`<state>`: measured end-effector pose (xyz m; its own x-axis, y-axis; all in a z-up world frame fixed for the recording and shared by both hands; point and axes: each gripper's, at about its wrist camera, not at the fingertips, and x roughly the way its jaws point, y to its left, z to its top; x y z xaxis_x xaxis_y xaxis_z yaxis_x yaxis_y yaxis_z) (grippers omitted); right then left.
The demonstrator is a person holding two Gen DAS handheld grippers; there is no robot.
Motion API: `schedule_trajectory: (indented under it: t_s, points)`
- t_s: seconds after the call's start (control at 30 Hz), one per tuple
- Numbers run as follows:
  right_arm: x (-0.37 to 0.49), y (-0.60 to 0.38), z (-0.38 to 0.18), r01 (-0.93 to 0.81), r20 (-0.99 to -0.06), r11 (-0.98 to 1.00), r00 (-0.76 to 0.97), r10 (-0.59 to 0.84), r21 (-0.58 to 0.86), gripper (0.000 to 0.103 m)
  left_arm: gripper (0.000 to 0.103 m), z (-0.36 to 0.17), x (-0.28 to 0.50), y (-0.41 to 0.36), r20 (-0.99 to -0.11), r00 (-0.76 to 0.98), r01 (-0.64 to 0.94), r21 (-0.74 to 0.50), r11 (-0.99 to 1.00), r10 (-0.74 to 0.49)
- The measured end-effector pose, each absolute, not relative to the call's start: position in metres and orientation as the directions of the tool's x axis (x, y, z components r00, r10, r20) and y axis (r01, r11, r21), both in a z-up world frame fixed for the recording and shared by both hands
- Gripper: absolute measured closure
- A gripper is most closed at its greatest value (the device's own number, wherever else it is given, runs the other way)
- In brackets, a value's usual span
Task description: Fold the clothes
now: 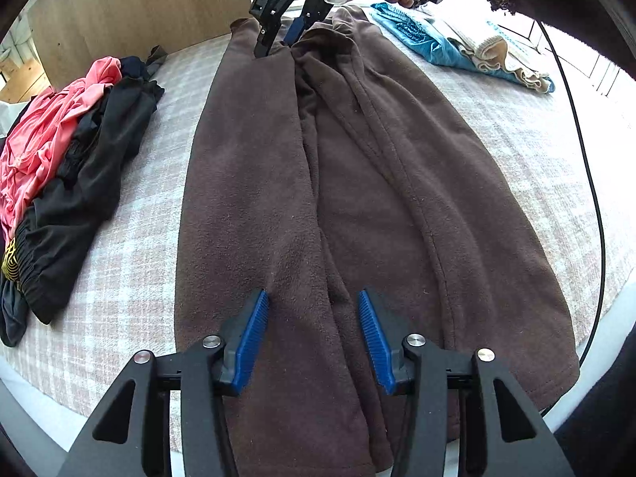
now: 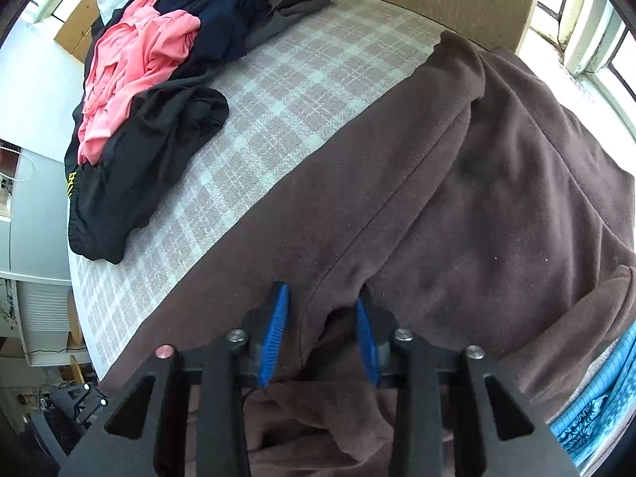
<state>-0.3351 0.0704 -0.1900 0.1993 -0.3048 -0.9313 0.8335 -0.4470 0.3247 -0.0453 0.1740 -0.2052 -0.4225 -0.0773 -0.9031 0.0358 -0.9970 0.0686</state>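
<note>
A brown fleece garment (image 1: 357, 183) lies lengthwise on the checked table, its two sides folded in to a centre seam. My left gripper (image 1: 313, 298) is open, jaws wide apart, hovering over the near hem. My right gripper (image 1: 280, 41) shows at the garment's far end, fingers down on the fabric near the collar. In the right wrist view the same garment (image 2: 477, 183) fills the frame, and my right gripper (image 2: 322, 298) is open with a ridge of brown fabric lying between its blue pads (image 2: 278, 310).
A pile of pink and black clothes (image 1: 67, 167) lies on the left of the checked table (image 1: 139, 238), also in the right wrist view (image 2: 143, 79). Folded blue and cream items (image 1: 469, 47) sit at the far right. A black cable (image 1: 592, 183) runs along the right edge.
</note>
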Motion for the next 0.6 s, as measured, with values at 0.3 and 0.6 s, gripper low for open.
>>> schedule_trajectory:
  t_s: [0.3, 0.6]
  points:
    - [-0.332, 0.078, -0.175, 0.854, -0.926, -0.412, 0.187, -0.329, 0.319, 0.09, 0.093, -0.199, -0.046, 0.17, -0.908, -0.417, 0.03, 0.031, -0.999, -0.04]
    - [-0.31, 0.096, -0.179, 0.95, -0.98, -0.308, -0.006, -0.201, 0.057, 0.09, 0.091, -0.202, -0.048, 0.166, -0.908, -0.418, 0.04, -0.005, -0.999, -0.013]
